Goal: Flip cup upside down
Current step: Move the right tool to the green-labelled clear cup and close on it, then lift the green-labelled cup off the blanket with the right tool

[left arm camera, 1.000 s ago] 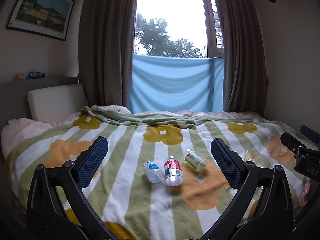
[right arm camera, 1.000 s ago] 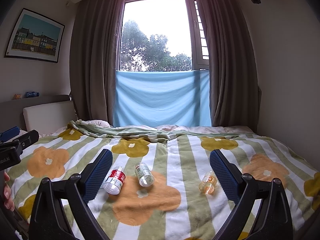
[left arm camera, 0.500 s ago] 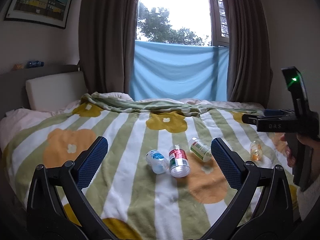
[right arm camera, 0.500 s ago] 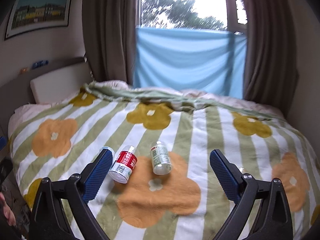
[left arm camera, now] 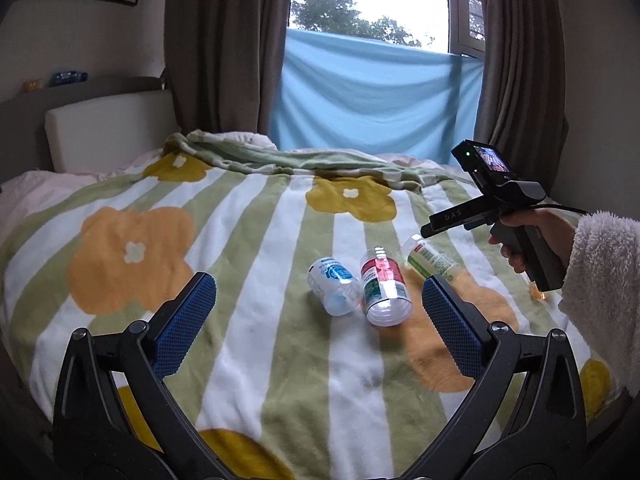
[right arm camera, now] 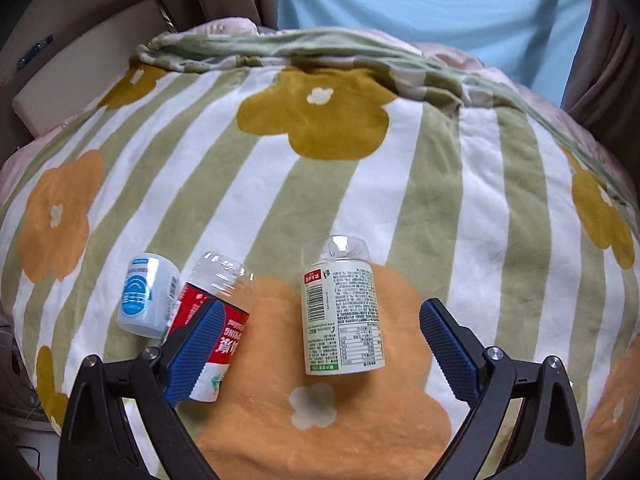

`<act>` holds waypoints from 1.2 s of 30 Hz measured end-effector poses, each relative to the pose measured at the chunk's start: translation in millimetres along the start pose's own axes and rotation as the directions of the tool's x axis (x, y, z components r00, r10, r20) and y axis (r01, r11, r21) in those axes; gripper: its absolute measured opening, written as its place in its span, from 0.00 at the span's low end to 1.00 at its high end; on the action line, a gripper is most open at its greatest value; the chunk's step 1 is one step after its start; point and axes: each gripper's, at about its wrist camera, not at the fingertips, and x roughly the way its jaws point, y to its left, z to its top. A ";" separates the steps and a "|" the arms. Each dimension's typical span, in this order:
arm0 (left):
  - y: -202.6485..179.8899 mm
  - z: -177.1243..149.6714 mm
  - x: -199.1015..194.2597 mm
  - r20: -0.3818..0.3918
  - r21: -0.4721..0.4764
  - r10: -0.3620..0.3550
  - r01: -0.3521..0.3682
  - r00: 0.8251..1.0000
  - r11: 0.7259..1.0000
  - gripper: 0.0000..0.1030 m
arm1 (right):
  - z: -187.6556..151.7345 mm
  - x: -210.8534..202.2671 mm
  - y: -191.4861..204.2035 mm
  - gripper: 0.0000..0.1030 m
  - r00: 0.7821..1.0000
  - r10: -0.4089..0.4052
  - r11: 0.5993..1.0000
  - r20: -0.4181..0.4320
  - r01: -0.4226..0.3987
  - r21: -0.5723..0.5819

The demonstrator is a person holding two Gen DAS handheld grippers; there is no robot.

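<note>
Three clear plastic cups lie on their sides on the striped flower blanket (right arm camera: 440, 168). The green-labelled cup (right arm camera: 342, 312) lies between my open right gripper's (right arm camera: 320, 344) fingers, a little ahead of the tips. The red-labelled cup (right arm camera: 212, 320) lies to its left, partly behind my left finger (right arm camera: 192, 352). The blue-labelled cup (right arm camera: 148, 296) lies further left. In the left wrist view the blue-labelled cup (left arm camera: 334, 286), red-labelled cup (left arm camera: 384, 288) and green-labelled cup (left arm camera: 430, 258) lie ahead and right of my open, empty left gripper (left arm camera: 316, 328). The right gripper's body (left arm camera: 500, 208) hovers above them.
A small orange-tinted cup (left arm camera: 538, 294) lies at the right, mostly hidden behind the right hand. A folded green blanket edge (left arm camera: 300, 160) runs across the far side of the bed. A headboard cushion (left arm camera: 108, 128) is at the left, curtains and window beyond.
My right gripper has moved forward and tilted down over the cups; the green-labelled cup now sits between its fingers. My left gripper has drifted slightly closer to the cups.
</note>
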 end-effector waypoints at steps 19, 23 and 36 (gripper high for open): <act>3.4 -37.7 70.0 -0.211 -0.019 -0.027 0.023 0.977 1.000 1.00 | 5.9 81.7 -4.3 0.58 0.988 -0.057 0.998 -0.142 0.057 -0.001; 6.7 -34.8 62.7 -0.204 -0.035 -0.040 0.033 0.978 0.999 1.00 | 3.9 67.2 -3.3 0.58 0.990 -0.064 0.998 -0.124 0.065 0.001; 2.4 -36.2 10.6 -0.172 0.002 -0.098 0.100 0.980 0.995 1.00 | -77.2 -64.2 28.5 0.58 0.997 0.048 0.994 -0.055 -0.043 0.096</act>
